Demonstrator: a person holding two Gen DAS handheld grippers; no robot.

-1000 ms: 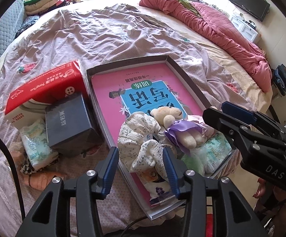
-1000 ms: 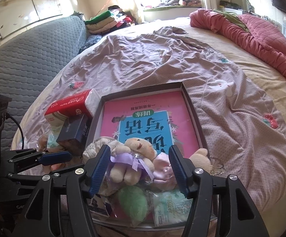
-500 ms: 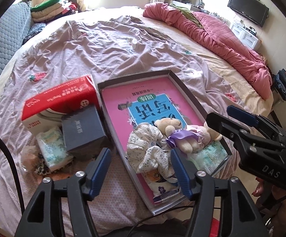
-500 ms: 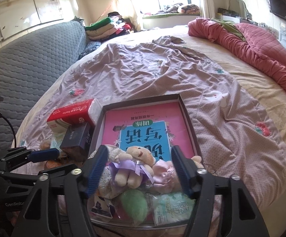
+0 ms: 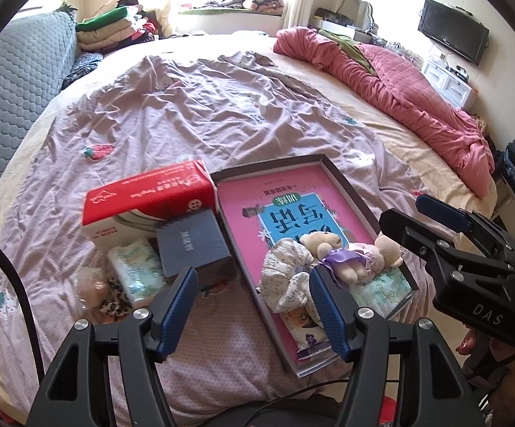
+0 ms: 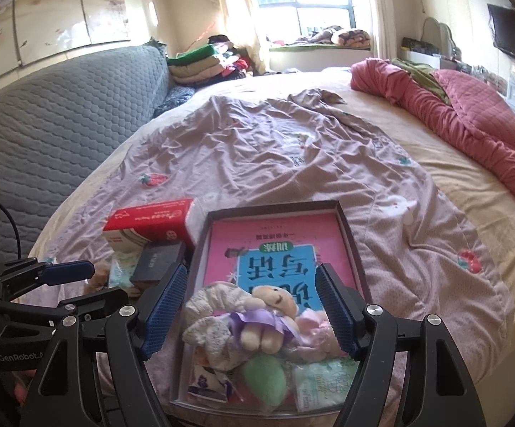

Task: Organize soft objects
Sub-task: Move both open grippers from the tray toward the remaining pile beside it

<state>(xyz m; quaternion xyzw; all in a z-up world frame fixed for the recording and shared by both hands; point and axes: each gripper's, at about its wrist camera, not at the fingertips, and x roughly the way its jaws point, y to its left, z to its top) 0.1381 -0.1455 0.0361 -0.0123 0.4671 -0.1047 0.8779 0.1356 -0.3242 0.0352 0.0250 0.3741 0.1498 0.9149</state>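
While both hand-held grippers, left hand-held gripper (image 5: 253, 315) and right hand-held gripper (image 6: 252, 311), gape wide and empty, green puff (image 6: 264, 377) at tray's (image 6: 271, 207) near edge shows only rightward, tissue pack (image 5: 134, 270) on bed (image 5: 204, 114) clearer leftward.

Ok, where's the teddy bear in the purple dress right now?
The teddy bear lies in the near end of the tray, on the pink book, with the floral cloth at its left in the right wrist view.
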